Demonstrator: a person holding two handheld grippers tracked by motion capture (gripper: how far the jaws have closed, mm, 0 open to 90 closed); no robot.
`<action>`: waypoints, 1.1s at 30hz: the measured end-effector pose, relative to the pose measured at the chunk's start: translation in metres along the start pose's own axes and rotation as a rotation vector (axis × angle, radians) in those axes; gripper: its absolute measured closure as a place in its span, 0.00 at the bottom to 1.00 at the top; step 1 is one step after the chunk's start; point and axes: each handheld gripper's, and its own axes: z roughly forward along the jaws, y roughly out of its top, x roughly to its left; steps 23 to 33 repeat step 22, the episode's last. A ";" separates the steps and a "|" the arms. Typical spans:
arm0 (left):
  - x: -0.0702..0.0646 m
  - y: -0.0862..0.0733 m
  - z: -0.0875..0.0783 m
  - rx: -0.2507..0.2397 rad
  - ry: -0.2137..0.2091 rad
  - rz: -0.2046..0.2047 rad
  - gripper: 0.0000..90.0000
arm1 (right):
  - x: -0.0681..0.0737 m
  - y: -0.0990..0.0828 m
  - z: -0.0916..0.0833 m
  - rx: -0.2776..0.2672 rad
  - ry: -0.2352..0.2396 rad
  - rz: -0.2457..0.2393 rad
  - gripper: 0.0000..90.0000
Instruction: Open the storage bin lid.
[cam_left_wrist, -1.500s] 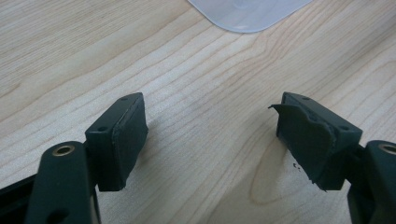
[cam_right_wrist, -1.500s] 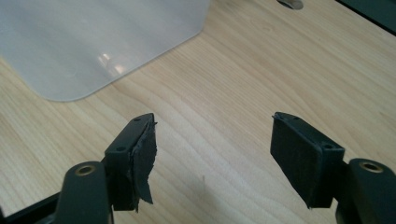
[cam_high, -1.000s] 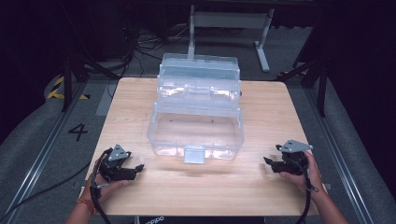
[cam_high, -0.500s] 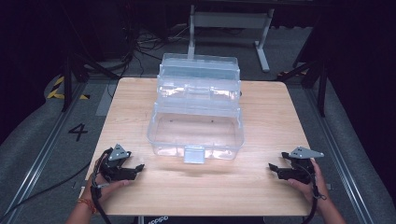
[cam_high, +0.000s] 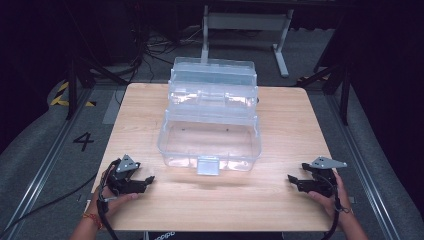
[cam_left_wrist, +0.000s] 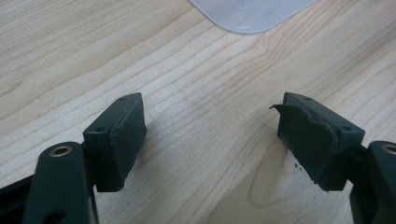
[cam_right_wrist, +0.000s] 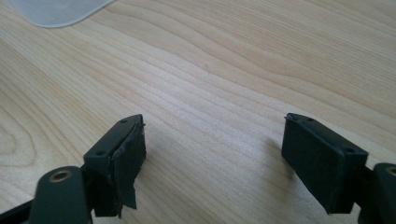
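Note:
A clear plastic toolbox (cam_high: 210, 135) stands open in the middle of the wooden table (cam_high: 290, 125), its upper trays stepped back behind the empty lower tub. My left gripper (cam_high: 146, 181) rests near the front left edge, pointing right, jaws apart. In the left gripper view the left gripper (cam_left_wrist: 212, 105) has only bare wood between its pads, and a corner of the toolbox (cam_left_wrist: 252, 14) shows ahead. My right gripper (cam_high: 292, 181) sits near the front right edge, pointing left. The right gripper (cam_right_wrist: 215, 121) has just been opening its jaws a little wider, with nothing between them.
A latch tab (cam_high: 208, 165) hangs at the toolbox's front wall. A metal stand (cam_high: 245, 22) and cables lie on the dark floor beyond the table. Bare wood stretches between each gripper and the box.
The right hand has drifted slightly right and toward the near edge, its jaws a bit wider. The left hand and the toolbox have kept still.

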 end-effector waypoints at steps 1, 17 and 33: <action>0.000 0.000 0.000 -0.001 -0.001 0.000 0.27 | 0.000 0.000 0.001 0.001 -0.001 -0.004 0.24; 0.001 0.001 0.001 0.007 -0.013 0.001 0.26 | 0.000 0.000 0.001 0.002 0.000 -0.004 0.24; 0.000 0.001 0.001 0.007 -0.020 -0.007 0.25 | 0.000 0.000 0.001 0.002 0.000 -0.004 0.24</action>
